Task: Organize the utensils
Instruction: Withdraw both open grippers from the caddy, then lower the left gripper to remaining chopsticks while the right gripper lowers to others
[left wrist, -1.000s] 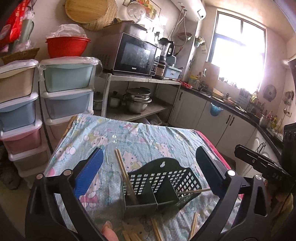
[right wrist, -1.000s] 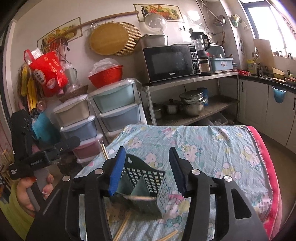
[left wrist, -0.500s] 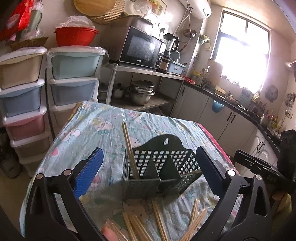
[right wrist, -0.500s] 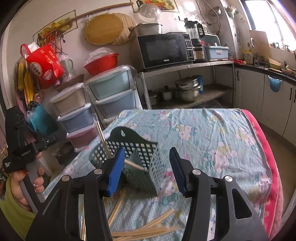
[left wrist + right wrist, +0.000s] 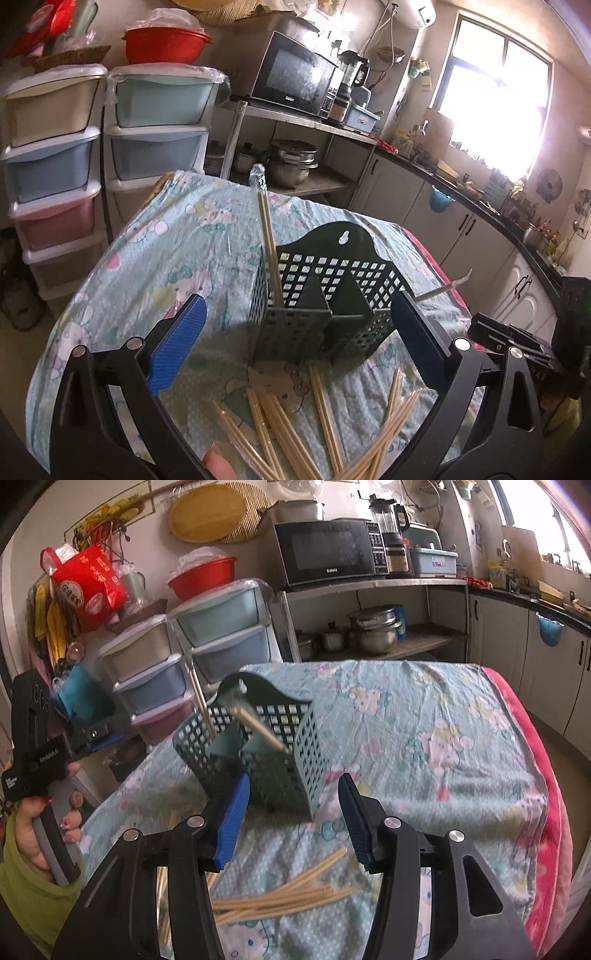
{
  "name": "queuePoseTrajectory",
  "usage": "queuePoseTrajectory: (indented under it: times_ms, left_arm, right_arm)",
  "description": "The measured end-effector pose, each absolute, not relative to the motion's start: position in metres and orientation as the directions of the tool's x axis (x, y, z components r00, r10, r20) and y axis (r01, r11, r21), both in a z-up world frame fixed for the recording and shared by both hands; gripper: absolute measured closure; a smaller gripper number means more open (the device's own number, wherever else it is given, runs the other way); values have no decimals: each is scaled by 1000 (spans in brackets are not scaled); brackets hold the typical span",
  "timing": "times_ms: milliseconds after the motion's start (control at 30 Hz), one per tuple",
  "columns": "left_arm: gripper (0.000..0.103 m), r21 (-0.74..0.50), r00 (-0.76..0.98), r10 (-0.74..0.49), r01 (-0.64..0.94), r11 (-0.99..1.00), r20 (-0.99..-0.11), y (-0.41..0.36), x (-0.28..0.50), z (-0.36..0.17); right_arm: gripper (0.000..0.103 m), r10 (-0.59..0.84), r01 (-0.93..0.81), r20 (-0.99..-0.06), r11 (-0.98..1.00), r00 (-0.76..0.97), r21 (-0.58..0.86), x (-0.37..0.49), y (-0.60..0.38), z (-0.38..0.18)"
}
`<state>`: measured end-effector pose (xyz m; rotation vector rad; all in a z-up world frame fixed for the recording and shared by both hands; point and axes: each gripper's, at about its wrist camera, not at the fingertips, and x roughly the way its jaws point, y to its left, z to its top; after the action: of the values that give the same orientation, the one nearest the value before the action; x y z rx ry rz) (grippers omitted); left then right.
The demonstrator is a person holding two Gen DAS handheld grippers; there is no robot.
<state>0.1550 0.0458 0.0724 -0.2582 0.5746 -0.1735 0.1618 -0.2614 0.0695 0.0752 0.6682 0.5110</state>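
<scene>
From my left wrist view, the left claw (image 5: pixel 295 343) is spread wide with nothing between its blue pads, hovering above the worktop (image 5: pixel 177 236), which wears a pale cartoon-print cloth. The dark green slotted utensil holder (image 5: pixel 325 295) stands upright just ahead at 12 o'clock, framed between the 2 fingers but touching neither. 1 pair of wrapped chopsticks (image 5: pixel 269 254) stands nearly upright in its left compartment, the plastic wrapper tip poking above the rim. A second wrapped stick (image 5: pixel 441 291) juts out past the holder's right side toward 2 o'clock. Loose chopsticks (image 5: pixel 325 417) lie scattered on the cloth at 6 o'clock, near the claw's base. From my right wrist view, the right claw (image 5: pixel 293 812) is also spread and holds nothing; the holder (image 5: pixel 280 771) sits just beyond it at 11 o'clock, with 1 stick (image 5: pixel 260 729) leaning tilted across its near compartment. A bundle of chopsticks (image 5: pixel 280 897) lies on the cloth below the fingers at 6 o'clock. At 9 o'clock I see the person's hand (image 5: pixel 33 834) gripping the other handle.
</scene>
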Motion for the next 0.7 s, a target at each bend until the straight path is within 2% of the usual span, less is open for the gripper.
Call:
queuePoseTrajectory:
  times_ms: [700]
  left_arm:
    - [11, -300, 758, -181, -20, 954, -626, 70, 142, 12]
  right_arm:
    - [55, 463, -422, -653, 876, 600, 234, 145, -262, 25]
